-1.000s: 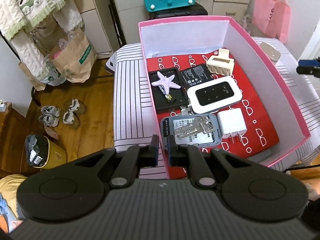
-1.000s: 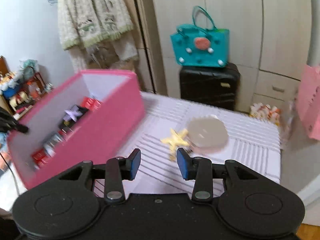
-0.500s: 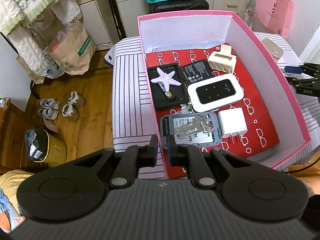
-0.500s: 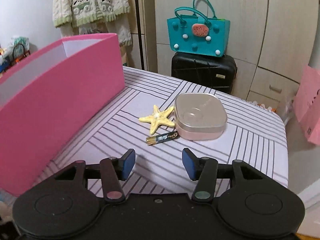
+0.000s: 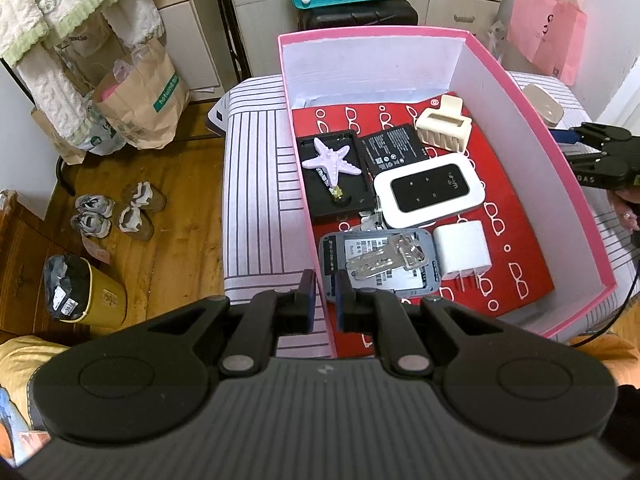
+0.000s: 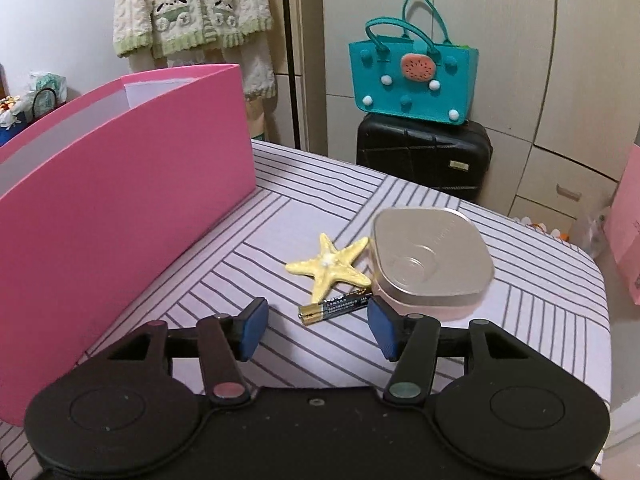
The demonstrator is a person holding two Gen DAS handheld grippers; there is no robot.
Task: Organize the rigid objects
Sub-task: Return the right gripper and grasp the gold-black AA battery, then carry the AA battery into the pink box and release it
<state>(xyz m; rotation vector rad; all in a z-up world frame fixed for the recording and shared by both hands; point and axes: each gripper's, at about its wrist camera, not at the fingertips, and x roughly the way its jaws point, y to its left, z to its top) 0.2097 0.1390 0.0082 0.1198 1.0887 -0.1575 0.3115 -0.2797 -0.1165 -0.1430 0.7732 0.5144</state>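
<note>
In the left wrist view, the left gripper [image 5: 324, 300] hung over the near left corner of the pink box [image 5: 520, 92], its jaws closed with nothing between them; it seemed to be waiting there, out of the way. Inside the box, on a red sheet, lay a purple starfish [image 5: 332, 160] on a black tray at the far left, a flat battery pack [image 5: 394, 146] and a cream hair clip [image 5: 442, 124] further right, a white router [image 5: 430, 190] in the middle, and keys [image 5: 386, 258] on a grey case beside a white charger [image 5: 462, 250] at the near side. The right gripper [image 5: 576, 146] showed outside the right wall.

In the right wrist view, the right gripper [image 6: 316, 326] was low over the striped cloth [image 6: 520, 320], jaws opening, pads either side of a small battery [image 6: 334, 308] but not touching it. This looked like the approach to pick it up. The battery lay just near of a yellow starfish [image 6: 330, 270] and against a tin [image 6: 430, 258], well right of the box [image 6: 120, 200], so these three things probably awaited sorting.
</note>
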